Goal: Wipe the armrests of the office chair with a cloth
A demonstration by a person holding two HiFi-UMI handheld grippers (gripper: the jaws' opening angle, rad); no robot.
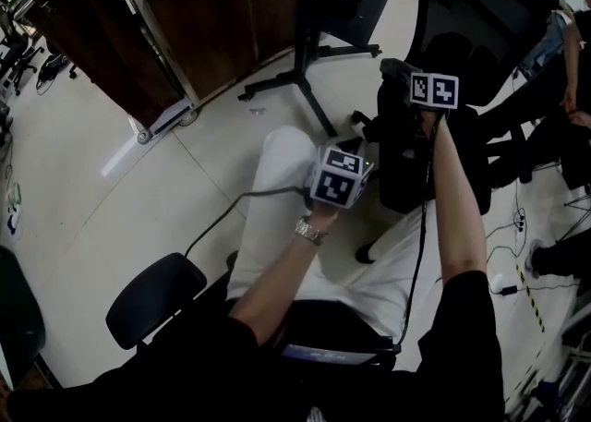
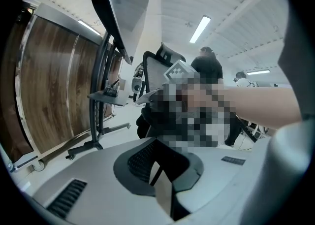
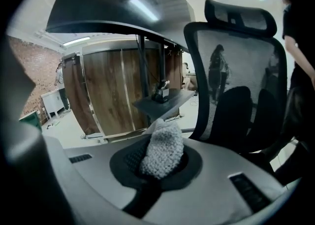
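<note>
Right gripper (image 3: 158, 162) pinches cloth (image 3: 165, 143) between its fingers before office chair (image 3: 236, 71).

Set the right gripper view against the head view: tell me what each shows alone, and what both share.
Only the right gripper view: the white cloth pinched in the right tongs. Only the head view: the person's wristwatch, white trousers and a black padded seat. Both: the black office chair and the wood panelling.
</note>
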